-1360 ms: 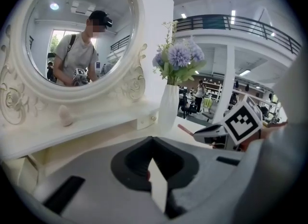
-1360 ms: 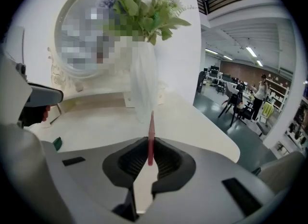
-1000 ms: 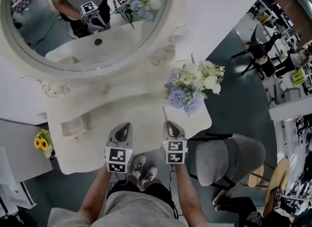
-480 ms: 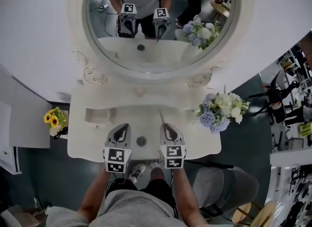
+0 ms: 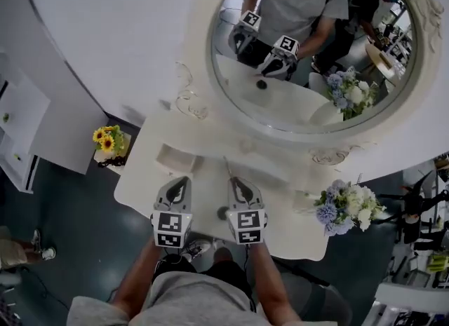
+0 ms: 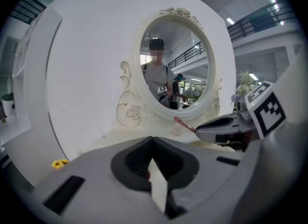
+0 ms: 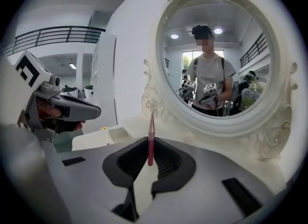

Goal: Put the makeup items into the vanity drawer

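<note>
In the head view, the person stands at a white vanity table [image 5: 280, 237] and holds both grippers side by side over its front edge, below the oval mirror [image 5: 316, 44]. The left gripper [image 5: 179, 180] has its jaws drawn together, with nothing clearly held. The right gripper [image 5: 236, 181] is clamped on a thin pink makeup stick [image 5: 228, 167] that juts forward over the tabletop. A small dark round item [image 5: 222, 212] lies on the table between the two grippers (what it is cannot be told). A pot of sunflowers [image 5: 105, 140] stands off the table's left end, and a pale bouquet [image 5: 347, 205] stands at its right. The left gripper view shows that gripper's [image 6: 151, 141] jaw tips meeting, with the right gripper [image 6: 198, 130] and the stick [image 6: 183, 123] just beside them. In the right gripper view, the right gripper [image 7: 150, 143] pinches the stick [image 7: 151, 131] upright between its pads, and the left gripper [image 7: 97, 112] is at the left.
</note>
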`<state>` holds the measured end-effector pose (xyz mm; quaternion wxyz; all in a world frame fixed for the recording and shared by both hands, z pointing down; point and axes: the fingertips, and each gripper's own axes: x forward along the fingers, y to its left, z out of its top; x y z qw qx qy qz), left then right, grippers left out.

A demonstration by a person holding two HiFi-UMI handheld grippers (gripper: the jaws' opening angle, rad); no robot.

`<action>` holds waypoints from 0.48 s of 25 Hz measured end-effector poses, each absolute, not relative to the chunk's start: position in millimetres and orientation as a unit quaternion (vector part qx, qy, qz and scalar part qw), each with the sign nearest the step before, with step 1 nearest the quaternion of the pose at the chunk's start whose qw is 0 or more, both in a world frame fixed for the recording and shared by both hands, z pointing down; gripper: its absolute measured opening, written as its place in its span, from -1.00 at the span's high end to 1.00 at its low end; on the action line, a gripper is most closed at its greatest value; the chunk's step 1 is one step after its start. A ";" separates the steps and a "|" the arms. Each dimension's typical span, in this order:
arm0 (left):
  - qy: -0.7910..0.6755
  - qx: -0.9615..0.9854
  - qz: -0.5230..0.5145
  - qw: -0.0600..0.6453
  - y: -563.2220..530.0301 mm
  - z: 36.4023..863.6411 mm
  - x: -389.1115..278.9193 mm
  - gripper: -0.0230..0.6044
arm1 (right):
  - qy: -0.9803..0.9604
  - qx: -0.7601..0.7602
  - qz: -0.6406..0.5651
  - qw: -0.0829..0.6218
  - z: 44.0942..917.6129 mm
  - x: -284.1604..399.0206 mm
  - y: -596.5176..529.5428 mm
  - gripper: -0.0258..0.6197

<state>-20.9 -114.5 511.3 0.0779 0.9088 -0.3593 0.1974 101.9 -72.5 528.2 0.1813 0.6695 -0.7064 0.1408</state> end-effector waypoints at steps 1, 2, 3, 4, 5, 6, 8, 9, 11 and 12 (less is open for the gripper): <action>-0.370 0.904 0.197 0.080 -117.2 511.9 -27.1 0.93 | -0.717 0.658 0.138 0.185 529.5 94.7 -78.4 0.77; -0.382 0.899 0.197 0.082 -120.0 512.7 -33.4 0.93 | -0.728 0.645 0.135 0.189 530.9 87.3 -84.2 0.77; -0.393 0.894 0.196 0.085 -122.5 513.8 -39.8 0.93 | -0.738 0.633 0.130 0.194 532.5 79.8 -89.9 0.77; -0.405 0.889 0.195 0.089 -124.4 515.4 -46.3 0.93 | -0.748 0.620 0.126 0.200 534.4 72.2 -95.4 0.77; -0.416 0.883 0.195 0.093 -125.9 517.4 -53.1 0.93 | -0.757 0.608 0.122 0.206 536.5 64.5 -100.6 0.77; -0.427 0.877 0.196 0.098 -126.9 519.6 -59.7 0.93 | -0.766 0.596 0.118 0.211 538.8 57.1 -105.8 0.77; -0.445 0.867 0.196 0.105 -128.6 524.3 -71.6 0.93 | -0.781 0.574 0.112 0.218 543.9 43.6 -115.7 0.77; -0.453 0.863 0.196 0.107 -129.5 526.7 -77.0 0.93 | -0.787 0.565 0.109 0.222 546.8 37.5 -120.6 0.77; -0.468 0.854 0.197 0.112 -131.2 532.0 -87.7 0.93 | -0.799 0.546 0.103 0.230 553.0 25.3 -129.9 0.77; -0.475 0.850 0.197 0.115 -132.0 534.8 -93.0 0.93 | -0.805 0.537 0.102 0.233 556.4 19.2 -134.5 0.77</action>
